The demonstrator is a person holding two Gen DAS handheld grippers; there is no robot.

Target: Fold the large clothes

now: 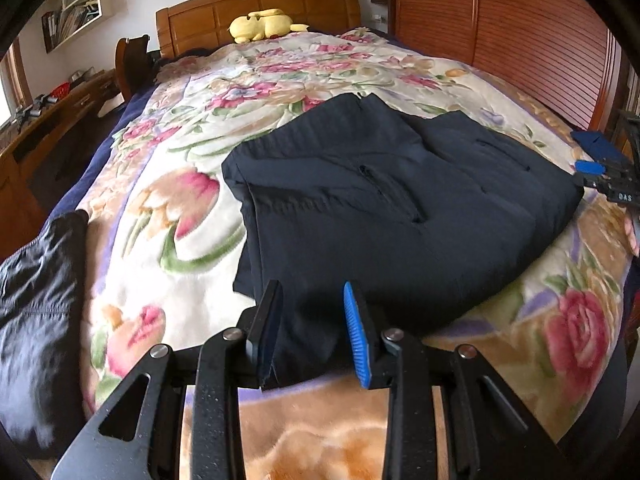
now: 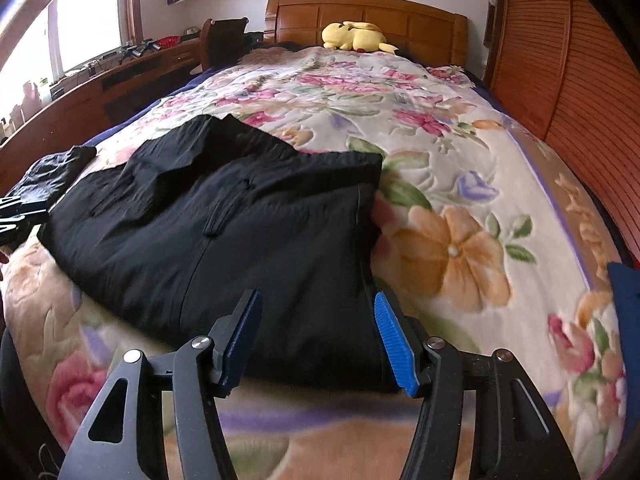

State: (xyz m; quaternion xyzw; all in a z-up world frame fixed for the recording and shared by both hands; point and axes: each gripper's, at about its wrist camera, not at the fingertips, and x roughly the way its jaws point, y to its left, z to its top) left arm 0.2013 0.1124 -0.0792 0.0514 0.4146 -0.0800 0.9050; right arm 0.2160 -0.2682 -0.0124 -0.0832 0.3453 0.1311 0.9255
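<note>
A dark navy folded garment of thin woven cloth (image 1: 384,200) lies on the bed, on a thick plush blanket with large pink, orange and green flowers (image 1: 180,208). It is folded into a broad, roughly rectangular pile, with a slit pocket visible on its top side.

The left tongs (image 1: 312,332) stand partly spread at the near left corner of the garment. The cloth edge lies between the two pads and seems to touch the left pad, but the blue ribbed pad on the other side stands clear of it, so nothing is pinched.

The right tongs (image 2: 316,340) are spread wider, and the near right corner of the garment lies between their blue pads; the pads do not press on the cloth.

A second dark crumpled garment of shiny fabric (image 1: 36,312) lies at the left edge of the bed, apart from the folded one. A yellow plush toy (image 2: 356,36) rests at the wooden headboard (image 2: 368,16).
</note>
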